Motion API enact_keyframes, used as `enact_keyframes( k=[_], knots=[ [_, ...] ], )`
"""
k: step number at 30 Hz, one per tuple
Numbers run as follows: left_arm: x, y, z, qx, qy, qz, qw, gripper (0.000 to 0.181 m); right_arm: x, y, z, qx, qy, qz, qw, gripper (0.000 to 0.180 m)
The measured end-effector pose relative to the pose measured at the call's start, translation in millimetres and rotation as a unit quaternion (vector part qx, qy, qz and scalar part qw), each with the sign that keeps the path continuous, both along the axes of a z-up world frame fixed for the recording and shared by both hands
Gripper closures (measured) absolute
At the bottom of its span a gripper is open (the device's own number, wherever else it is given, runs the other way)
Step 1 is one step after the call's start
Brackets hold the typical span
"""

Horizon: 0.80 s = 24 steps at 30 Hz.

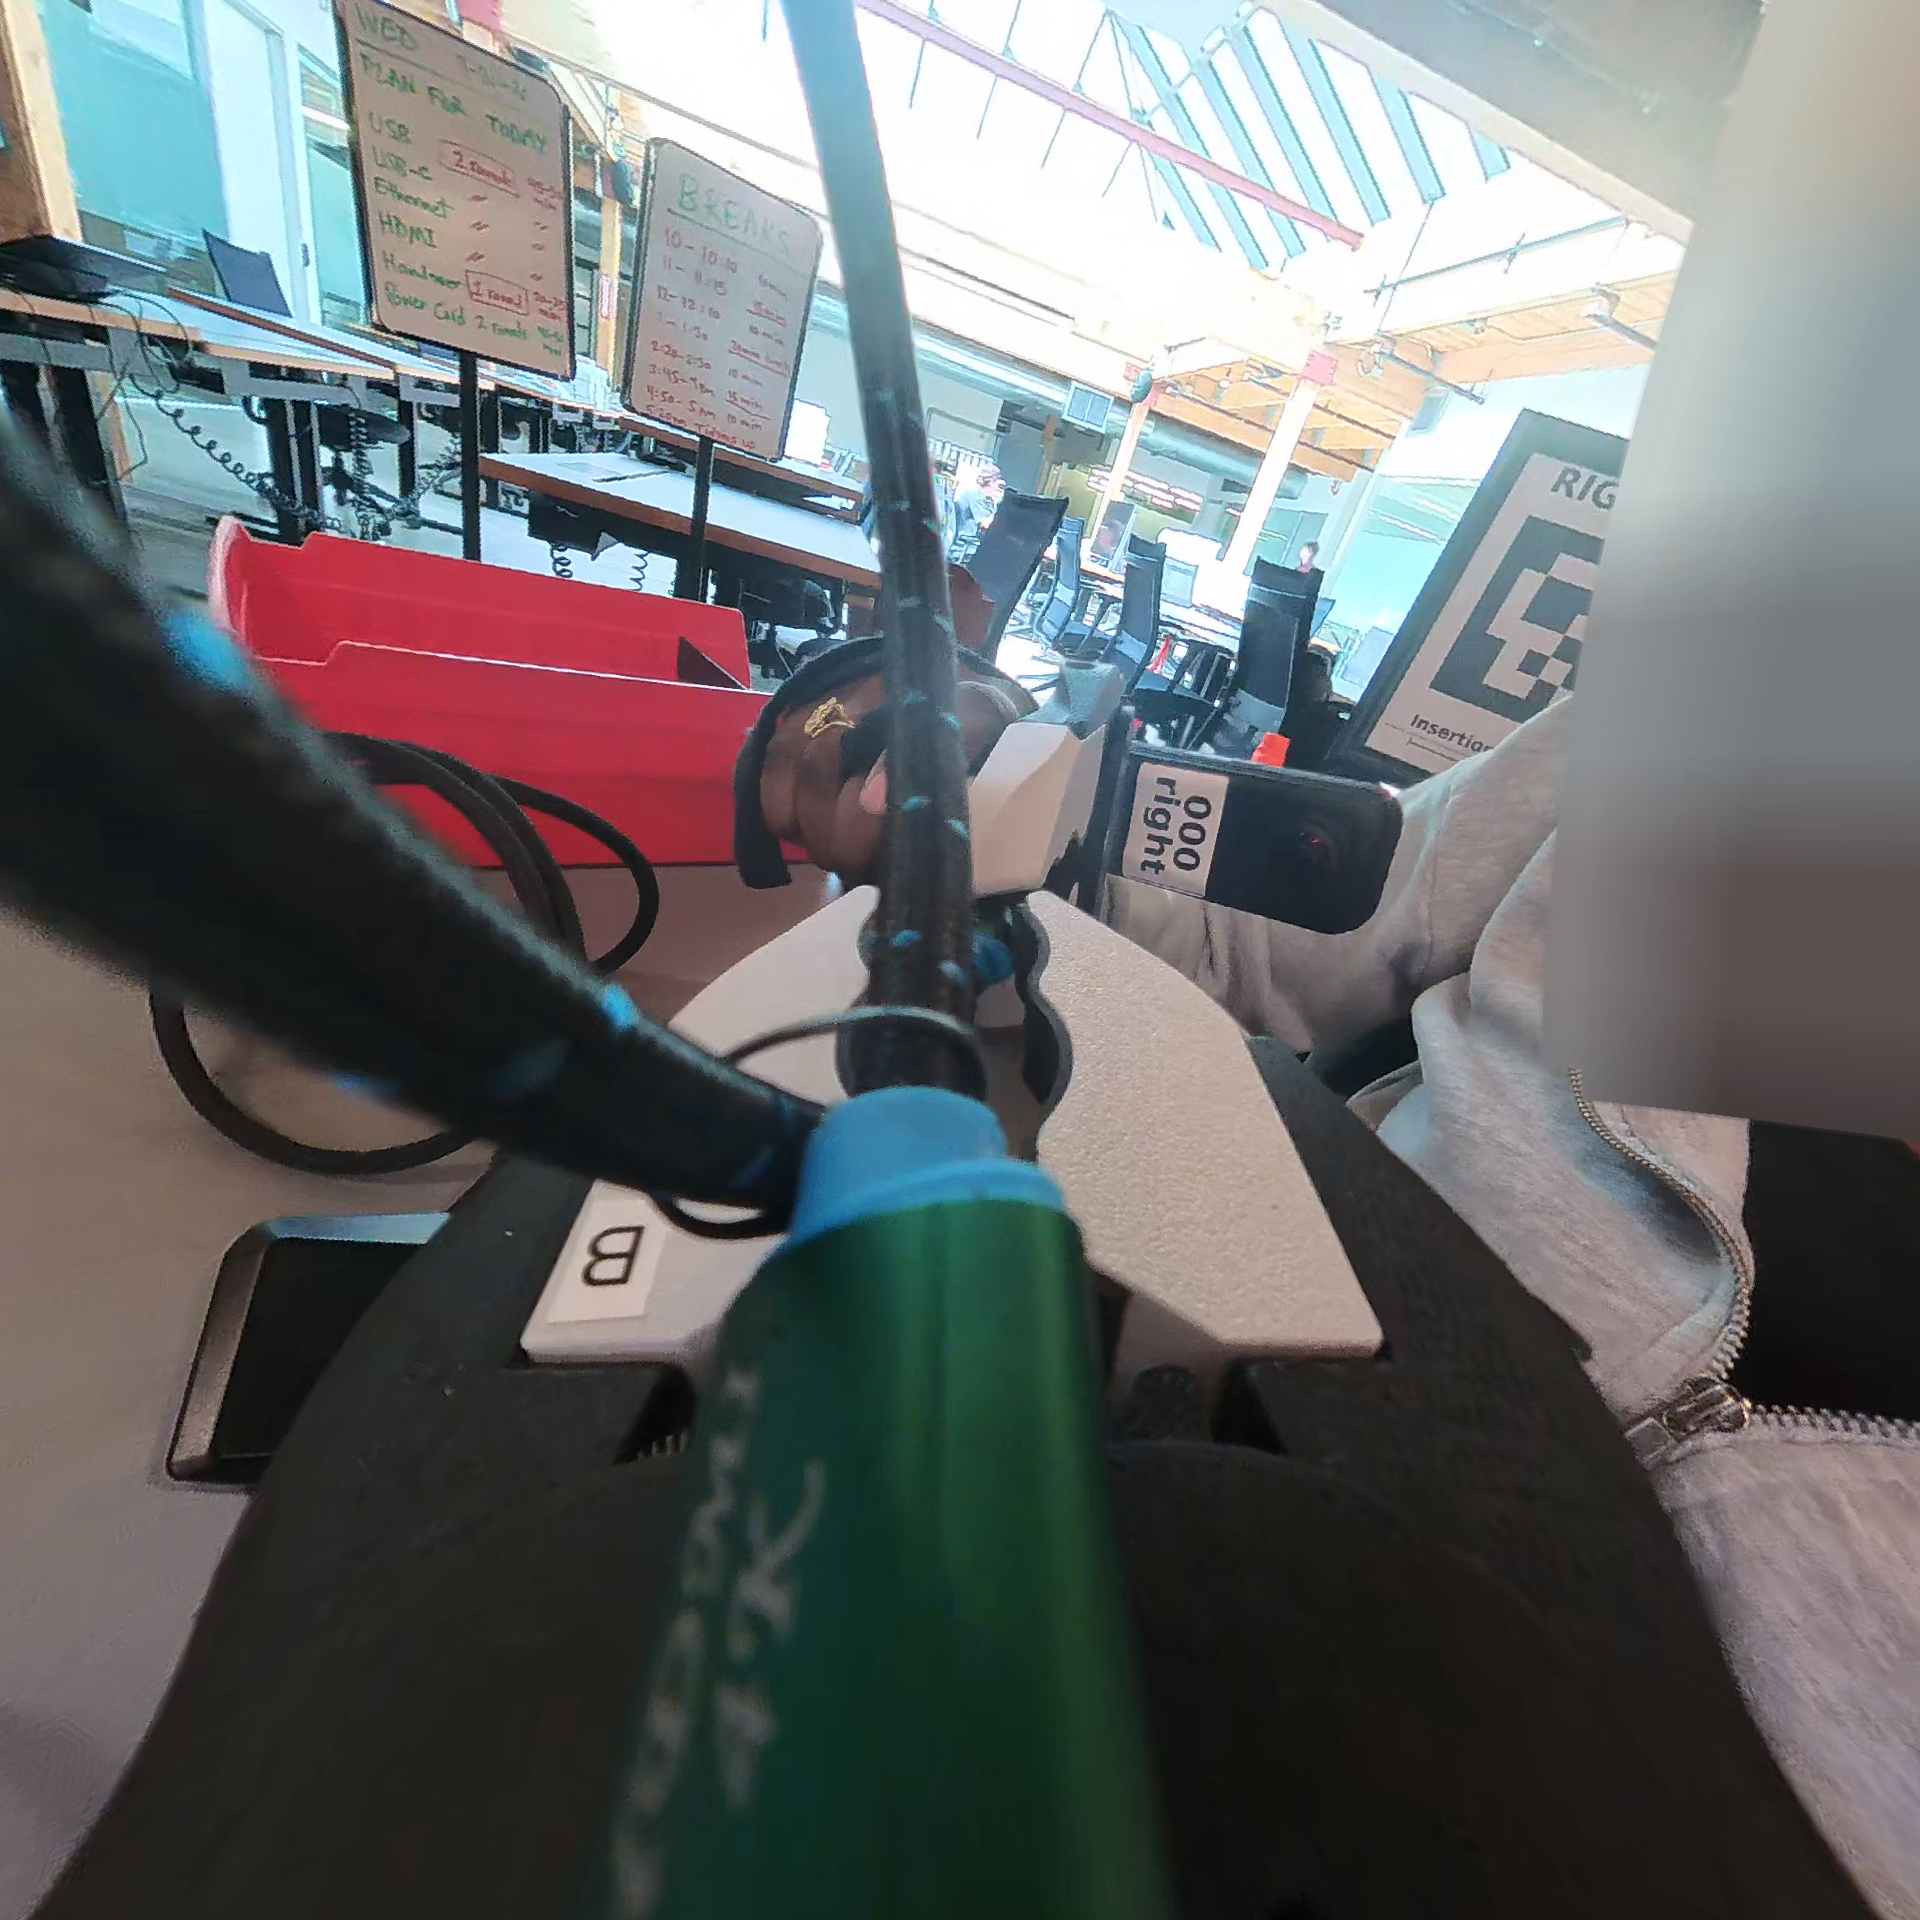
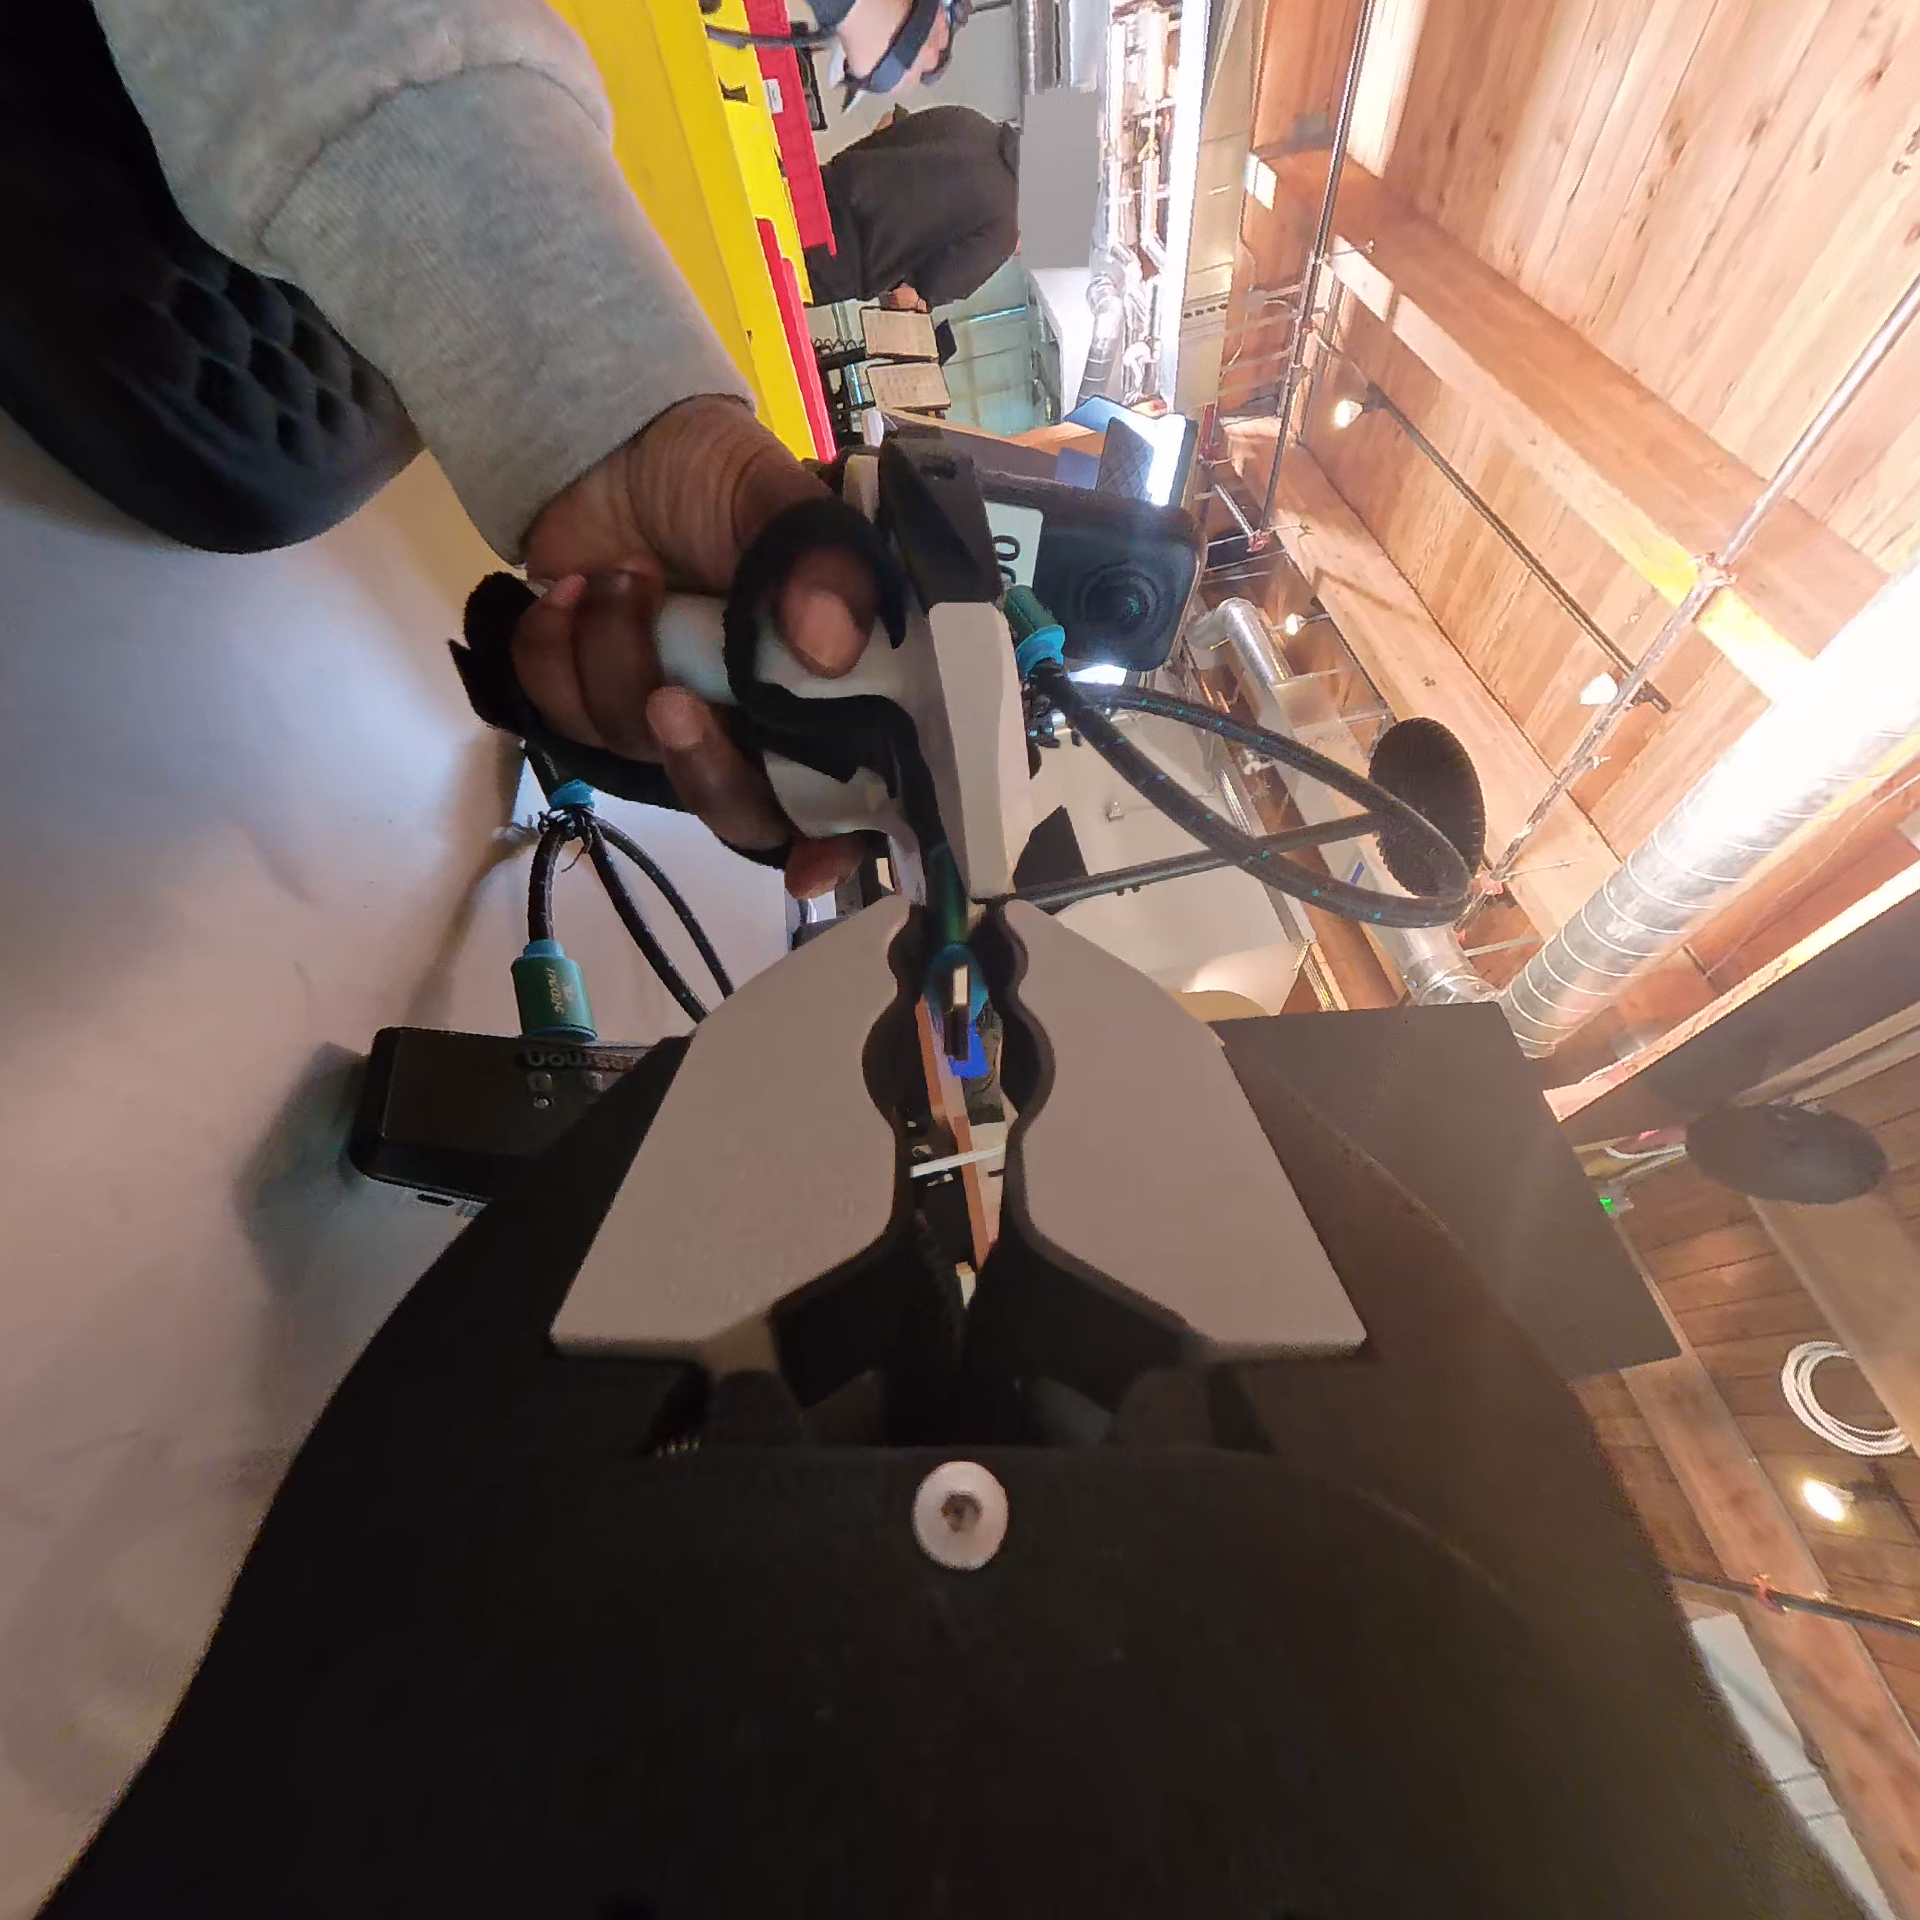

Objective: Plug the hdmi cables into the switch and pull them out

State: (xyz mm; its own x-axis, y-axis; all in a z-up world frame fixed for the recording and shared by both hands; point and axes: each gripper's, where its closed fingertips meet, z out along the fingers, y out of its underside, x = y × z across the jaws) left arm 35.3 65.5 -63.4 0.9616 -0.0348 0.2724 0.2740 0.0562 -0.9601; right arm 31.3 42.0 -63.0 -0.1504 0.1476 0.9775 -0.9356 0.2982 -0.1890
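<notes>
The black HDMI switch [image 2: 457,1112] lies on the white table [image 2: 208,831] with one green plug [image 2: 551,997] in it; it also shows in the left wrist view [image 1: 281,1340]. My right gripper [image 2: 956,920] is shut on a green HDMI plug [image 2: 951,987] whose metal end points at the camera. My left gripper [image 1: 945,925] meets it tip to tip and is shut on that braided black cable [image 1: 914,727]. The cable loops round [image 2: 1434,883] to its other green plug [image 1: 904,1507], which rests against the left camera. The right gripper [image 1: 1029,790] also shows in the left wrist view, held by a hand.
A red bin [image 1: 468,707] stands behind a coil of black cable [image 1: 582,883] on the table. A person's grey hoodie [image 1: 1558,1247] fills the right side. Two whiteboards on stands [image 1: 457,187] are farther back. A black panel [image 2: 1455,1195] stands to the right of the right gripper.
</notes>
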Motion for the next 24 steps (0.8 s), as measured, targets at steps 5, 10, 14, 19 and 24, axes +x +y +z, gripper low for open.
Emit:
enact_keyframes(
  k=[5, 10, 14, 19, 24],
  knots=[
    [0, -1, -1, -0.002, 0.014, -0.001, 1.0, 0.16, 1, -1, 0, -0.005, 0.007, -0.001, 1.0, 0.168],
    [-5, 0, -1, -0.008, 0.025, 0.022, 0.999, 0.16, -5, 0, -1, -0.01, -0.014, -0.008, 1.0, 0.168],
    [-17, -5, -2, -0.032, 0.061, 0.076, 0.995, 0.16, -16, -1, -3, -0.025, -0.123, -0.005, 0.992, 0.166],
    [-55, -51, 18, -0.032, 0.154, 0.239, 0.958, 0.161, -52, 12, -6, -0.066, -0.411, -0.012, 0.909, 0.137],
    [-71, -80, 14, -0.059, 0.146, 0.283, 0.946, 0.161, -80, 25, -42, -0.029, -0.63, -0.069, 0.773, 0.096]
  ],
)
